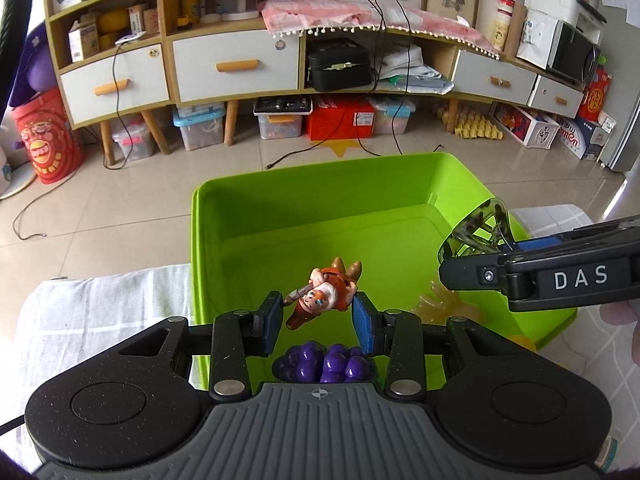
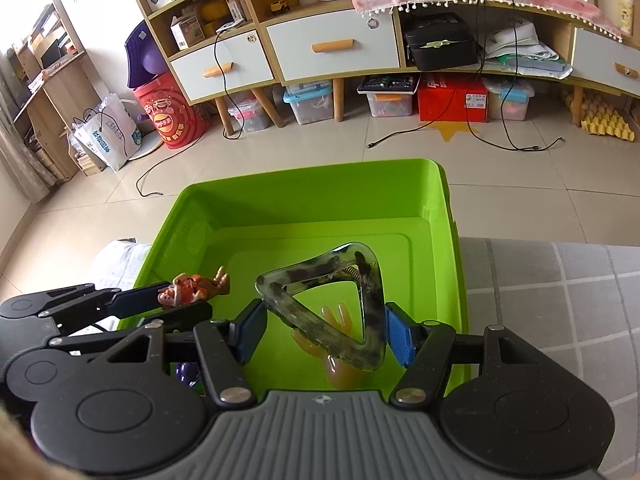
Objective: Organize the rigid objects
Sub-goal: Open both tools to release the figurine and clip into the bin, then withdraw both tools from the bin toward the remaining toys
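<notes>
Green plastic bin (image 1: 320,208) sits below both claws. Left claw (image 1: 319,322) is clamped on a small dwarf figurine (image 1: 324,296); right claw (image 2: 324,330) grips a translucent triangular toy (image 2: 328,300). Purple toy grapes (image 1: 326,364) and an amber toy hand (image 2: 340,344) lie inside the bin.

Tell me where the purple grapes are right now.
In the left wrist view, the purple grapes lie inside the green bin at its near edge, directly below the figurine held in the left tool.

Soft daylight is flooding both fisheye views, blowing out the window area (image 2: 24,8) at upper left, glaring off the floor tiles (image 1: 120,208) and making the green bin (image 2: 304,204) glow, while straight lines are bowing and corners are darkening.
</notes>
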`<state>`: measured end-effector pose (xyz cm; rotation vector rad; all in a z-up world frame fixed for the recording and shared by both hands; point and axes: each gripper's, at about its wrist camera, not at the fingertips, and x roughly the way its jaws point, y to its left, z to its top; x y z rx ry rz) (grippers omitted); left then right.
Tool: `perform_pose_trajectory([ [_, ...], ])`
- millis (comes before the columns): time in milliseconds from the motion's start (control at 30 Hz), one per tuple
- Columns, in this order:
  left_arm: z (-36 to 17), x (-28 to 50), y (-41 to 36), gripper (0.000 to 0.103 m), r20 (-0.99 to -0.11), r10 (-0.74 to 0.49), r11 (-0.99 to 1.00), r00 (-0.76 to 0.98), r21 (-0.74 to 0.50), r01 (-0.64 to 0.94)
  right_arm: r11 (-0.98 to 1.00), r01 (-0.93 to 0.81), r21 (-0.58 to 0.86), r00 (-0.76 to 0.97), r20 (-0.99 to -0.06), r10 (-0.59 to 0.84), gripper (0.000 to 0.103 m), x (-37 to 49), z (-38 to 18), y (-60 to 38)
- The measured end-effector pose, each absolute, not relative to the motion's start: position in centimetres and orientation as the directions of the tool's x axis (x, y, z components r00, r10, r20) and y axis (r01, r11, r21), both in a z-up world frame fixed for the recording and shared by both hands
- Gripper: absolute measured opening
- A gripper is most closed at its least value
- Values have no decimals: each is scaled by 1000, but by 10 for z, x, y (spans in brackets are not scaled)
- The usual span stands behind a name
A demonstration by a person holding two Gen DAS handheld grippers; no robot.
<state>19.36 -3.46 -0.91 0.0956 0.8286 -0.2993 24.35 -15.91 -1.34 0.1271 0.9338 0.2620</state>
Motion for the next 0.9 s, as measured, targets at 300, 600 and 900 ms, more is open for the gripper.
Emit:
perform_pose_trajectory([
  [300,-9,188,-36,80,-703,-232,950,673,-14,313,960,-142,241,564,-777,279,62,247,-13,-161],
  [600,-3,188,-39,82,-708,-236,949,666,-20,315,958,-123,259,570,-772,282,63,244,-5,-169],
  [900,13,176,-38,86,-705,-237,951,669,-28,307,959,-118,258,592,-757,276,63,227,18,-174],
])
